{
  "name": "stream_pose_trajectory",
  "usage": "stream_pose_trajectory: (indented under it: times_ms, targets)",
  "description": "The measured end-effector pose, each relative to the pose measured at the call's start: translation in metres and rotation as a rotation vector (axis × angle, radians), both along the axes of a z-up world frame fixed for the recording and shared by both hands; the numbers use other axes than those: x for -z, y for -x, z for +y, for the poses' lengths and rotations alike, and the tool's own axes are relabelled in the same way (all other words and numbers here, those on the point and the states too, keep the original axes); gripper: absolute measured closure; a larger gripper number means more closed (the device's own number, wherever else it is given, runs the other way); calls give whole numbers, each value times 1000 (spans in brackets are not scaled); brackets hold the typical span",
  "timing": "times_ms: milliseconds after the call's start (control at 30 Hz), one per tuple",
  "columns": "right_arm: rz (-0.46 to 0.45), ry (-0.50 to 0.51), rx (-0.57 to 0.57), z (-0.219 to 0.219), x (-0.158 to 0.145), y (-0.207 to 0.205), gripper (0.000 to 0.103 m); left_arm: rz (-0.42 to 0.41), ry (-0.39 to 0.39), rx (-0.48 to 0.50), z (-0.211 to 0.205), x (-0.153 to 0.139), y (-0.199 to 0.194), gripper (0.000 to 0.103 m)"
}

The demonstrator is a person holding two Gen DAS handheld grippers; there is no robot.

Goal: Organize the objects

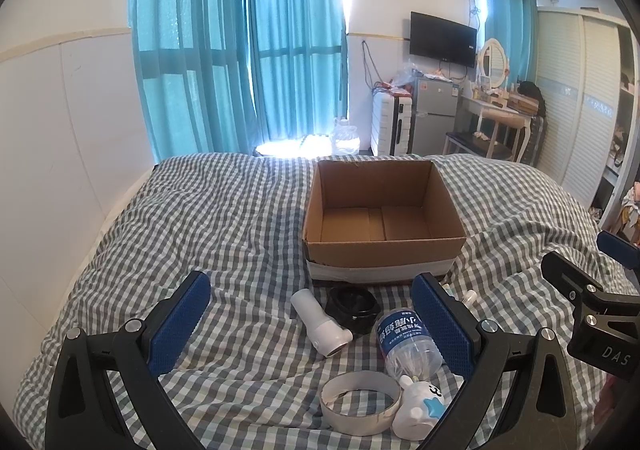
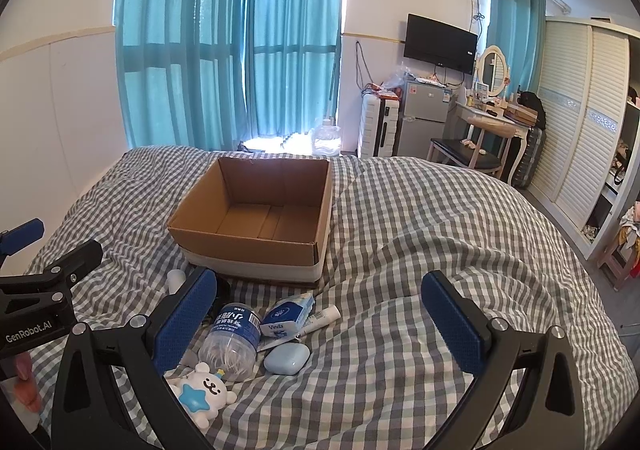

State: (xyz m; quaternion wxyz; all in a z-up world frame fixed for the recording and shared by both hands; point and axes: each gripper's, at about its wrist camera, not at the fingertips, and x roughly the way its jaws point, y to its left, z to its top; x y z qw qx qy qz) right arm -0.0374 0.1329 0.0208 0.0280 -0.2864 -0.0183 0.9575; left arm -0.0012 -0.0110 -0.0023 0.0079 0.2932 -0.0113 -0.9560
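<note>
— Tongs first: are either set gripping anything?

— No. Left tongs (image 1: 310, 324) and right tongs (image 2: 320, 324) both gape wide, holding nothing.

— Which is nearer the water bottle (image 1: 408, 346)?

— Left; the bottle lies on the bed (image 1: 220, 217) just inside its right pad, long axis running away toward the empty cardboard box (image 1: 384, 246) beyond. Right tongs see it off to their left.
</note>
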Motion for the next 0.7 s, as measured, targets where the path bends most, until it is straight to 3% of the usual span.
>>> stream_pose_trajectory:
  times_ms: [700]
  targets:
    - [0, 14, -23, -5, -2, -2, 0, 5, -4, 7, 1, 3, -5, 0]
